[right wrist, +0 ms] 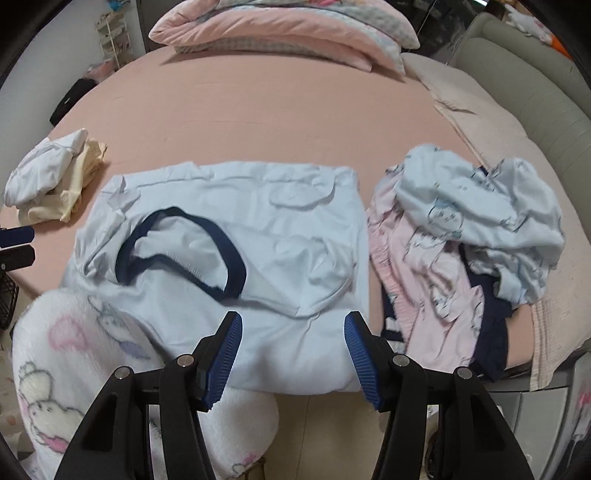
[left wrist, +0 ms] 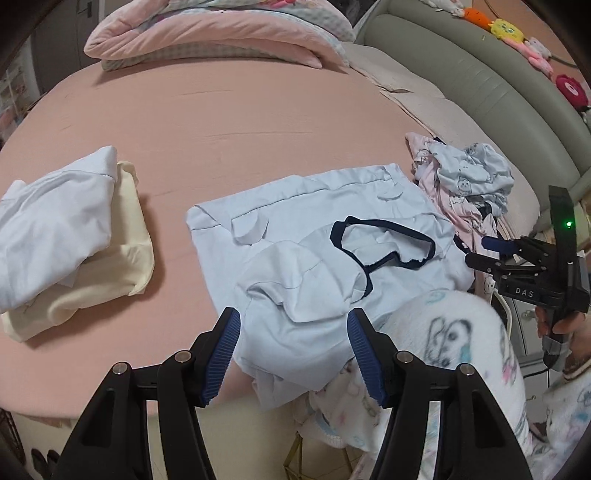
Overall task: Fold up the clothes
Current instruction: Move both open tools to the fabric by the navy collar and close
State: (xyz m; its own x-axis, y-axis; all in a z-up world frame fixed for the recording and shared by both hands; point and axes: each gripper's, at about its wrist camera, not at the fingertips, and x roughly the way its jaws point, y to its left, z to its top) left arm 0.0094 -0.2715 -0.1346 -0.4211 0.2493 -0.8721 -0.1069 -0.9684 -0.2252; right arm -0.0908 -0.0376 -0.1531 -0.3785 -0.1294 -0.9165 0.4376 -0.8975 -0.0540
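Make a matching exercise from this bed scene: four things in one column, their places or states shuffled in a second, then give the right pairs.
Things:
1. light blue shirt with navy collar
2. white and cream folded stack
3. unfolded pile of pink and blue clothes
4. pink quilt

Places or states:
A. folded, at the far end of the bed
B. spread out at the near edge, partly folded
C. crumpled, right of the shirt
D. set aside, left of the shirt

Pairs: 1-B, 2-D, 3-C, 4-A

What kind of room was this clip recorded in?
Most likely a bedroom: clothes lie on a bed with a pink sheet, a folded quilt at its far end, and a padded headboard topped with plush toys.
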